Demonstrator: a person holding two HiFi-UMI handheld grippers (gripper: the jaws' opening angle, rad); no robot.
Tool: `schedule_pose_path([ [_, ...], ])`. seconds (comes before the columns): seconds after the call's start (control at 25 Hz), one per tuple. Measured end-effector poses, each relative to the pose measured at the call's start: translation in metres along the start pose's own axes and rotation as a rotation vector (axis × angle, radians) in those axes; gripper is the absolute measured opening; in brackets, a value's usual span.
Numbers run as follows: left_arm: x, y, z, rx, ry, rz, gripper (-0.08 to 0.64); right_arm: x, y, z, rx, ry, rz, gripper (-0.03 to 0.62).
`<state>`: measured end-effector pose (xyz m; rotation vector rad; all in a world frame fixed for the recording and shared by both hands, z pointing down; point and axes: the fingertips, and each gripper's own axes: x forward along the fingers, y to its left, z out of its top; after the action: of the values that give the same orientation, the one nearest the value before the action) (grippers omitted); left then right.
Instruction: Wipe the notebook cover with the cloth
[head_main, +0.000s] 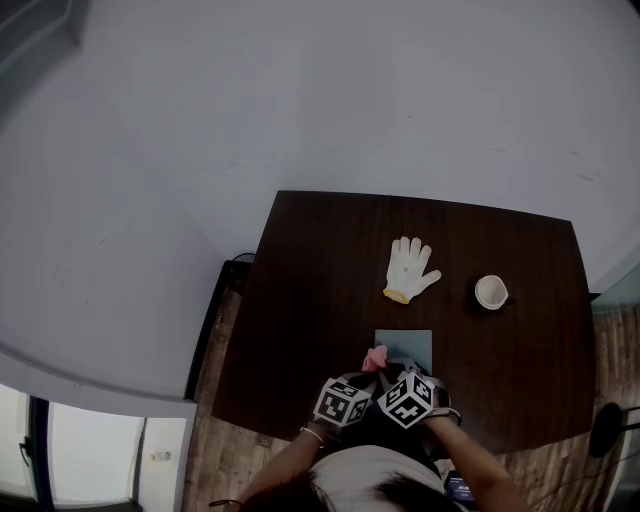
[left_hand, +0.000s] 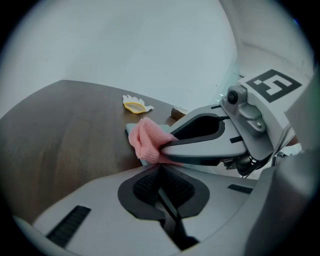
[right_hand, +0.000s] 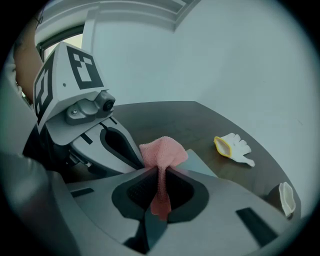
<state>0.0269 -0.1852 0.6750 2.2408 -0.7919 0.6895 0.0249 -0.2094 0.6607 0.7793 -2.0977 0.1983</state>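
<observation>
My right gripper (right_hand: 159, 172): jaws squeezed tight on the pink cloth (right_hand: 162, 150), which puffs out past my tips
My left gripper (left_hand: 160, 169): jaws pressed together with nothing in them, tips right by the cloth
Notebook (head_main: 405, 346): lies flat by the table's near edge, with the cloth over its near left corner
White glove (head_main: 410, 268): middle of the table (head_main: 310, 270), past the notebook
White cup (head_main: 491, 292): closer to the right edge, near the glove

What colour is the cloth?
The cloth is pink, clearest in the right gripper view.
</observation>
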Motion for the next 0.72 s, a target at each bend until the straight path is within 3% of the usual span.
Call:
schedule_pose_path([
  [0.36, -0.001, -0.004, -0.002, 0.044, 0.005, -0.011, 0.018, 0.014, 0.002, -0.008, -0.009, 0.053, 0.041, 0.043],
  [0.72, -0.001, -0.001, 0.000, 0.000, -0.005, -0.018, 0.018, 0.007, -0.013, -0.026, 0.034, 0.075, 0.014, 0.043],
])
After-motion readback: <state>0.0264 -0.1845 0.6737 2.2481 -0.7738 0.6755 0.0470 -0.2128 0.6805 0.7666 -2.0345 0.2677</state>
